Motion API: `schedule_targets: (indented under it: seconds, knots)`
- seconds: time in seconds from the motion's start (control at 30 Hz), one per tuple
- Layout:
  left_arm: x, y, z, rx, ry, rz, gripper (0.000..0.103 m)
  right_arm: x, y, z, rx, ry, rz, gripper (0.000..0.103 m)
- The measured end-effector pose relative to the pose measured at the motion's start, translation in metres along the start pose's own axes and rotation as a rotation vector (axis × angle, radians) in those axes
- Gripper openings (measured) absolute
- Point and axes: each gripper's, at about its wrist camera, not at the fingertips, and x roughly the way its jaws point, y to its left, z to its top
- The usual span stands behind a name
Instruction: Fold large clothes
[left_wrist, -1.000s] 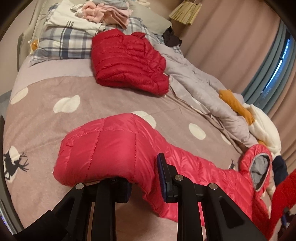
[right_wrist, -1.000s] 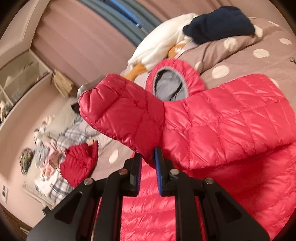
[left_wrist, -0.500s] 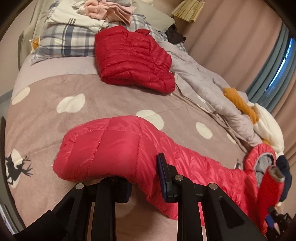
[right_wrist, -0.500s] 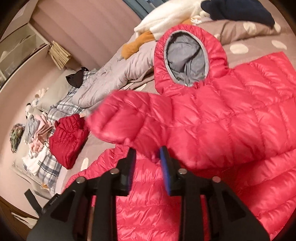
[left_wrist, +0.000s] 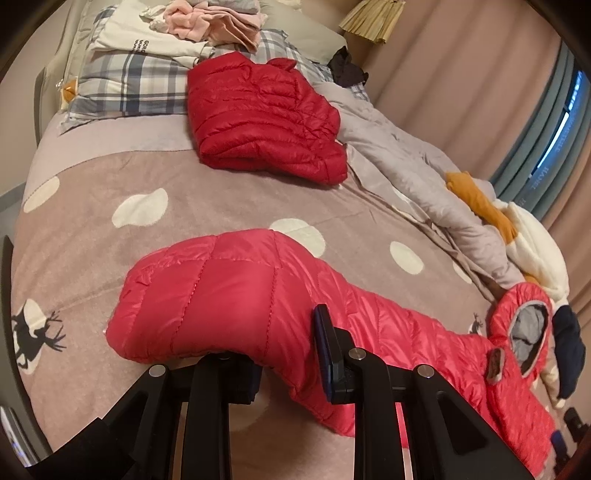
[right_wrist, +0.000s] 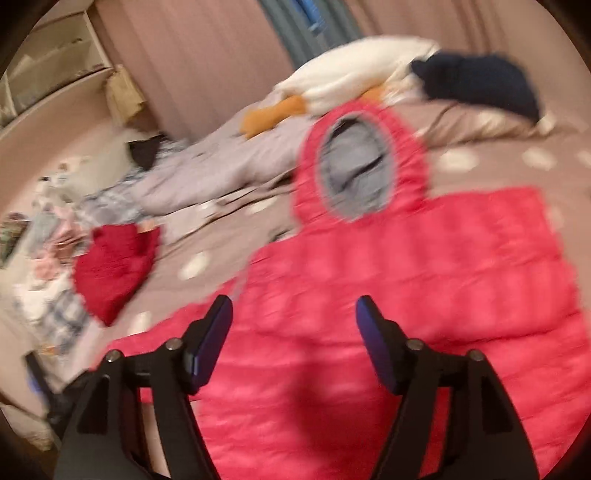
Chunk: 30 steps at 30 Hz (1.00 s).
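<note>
The pink puffer jacket (right_wrist: 388, 295) lies spread on the dotted bedspread (left_wrist: 110, 184), hood (right_wrist: 360, 166) toward the far pile of bedding, so its body is flat enough to take the next fold; the left gripper (left_wrist: 284, 354) is clamped on the jacket's bottom corner, which humps up over its jaws, and I judge that this corner is held raised so it can be carried over the body rather than dragged across the cloth; the right gripper (right_wrist: 293, 332) hangs spread wide and empty above the middle of the jacket, gripping nothing, with the right sleeve seemingly laid across the chest beneath it, though the right wrist view is too blurred to be sure of the sleeve's edge; a darker red jacket (left_wrist: 266, 118) sits folded near the plaid pillow (left_wrist: 129, 81), well apart from the work, likely set there as a finished piece; a grey garment (left_wrist: 406, 155) and a white and orange one (left_wrist: 517, 229) lie crumpled along the curtain side, probably waiting their turn
</note>
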Motion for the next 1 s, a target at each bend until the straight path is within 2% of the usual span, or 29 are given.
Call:
schedule_targets:
  seconds: [0.1, 0.2, 0.33, 0.43, 0.6, 0.87, 1.0]
  knots:
    - [0.001, 0.000, 0.001, -0.008, 0.005, 0.000, 0.022, -0.012, -0.024, 0.008, -0.007, -0.045, -0.096, 0.072]
    - [0.001, 0.001, 0.001, -0.011, 0.004, 0.002, 0.022, -0.025, -0.050, 0.016, 0.010, -0.088, -0.234, 0.073]
    - [0.000, -0.001, 0.001, 0.005, 0.000, 0.015, 0.022, -0.042, -0.089, 0.026, 0.054, -0.136, -0.320, 0.077]
    - [0.000, -0.002, 0.000, 0.012, 0.000, 0.014, 0.023, -0.043, -0.114, 0.028, 0.083, -0.132, -0.382, 0.078]
    - [-0.001, -0.001, 0.001, 0.015, -0.011, 0.017, 0.023, -0.033, -0.151, 0.018, 0.178, -0.069, -0.384, 0.078]
    - [-0.001, -0.013, -0.002, 0.042, -0.032, 0.038, 0.023, 0.009, -0.180, -0.009, 0.254, 0.071, -0.383, 0.078]
    - [-0.003, -0.024, -0.004, 0.069, -0.047, 0.040, 0.023, 0.015, -0.180, -0.018, 0.254, 0.052, -0.388, 0.080]
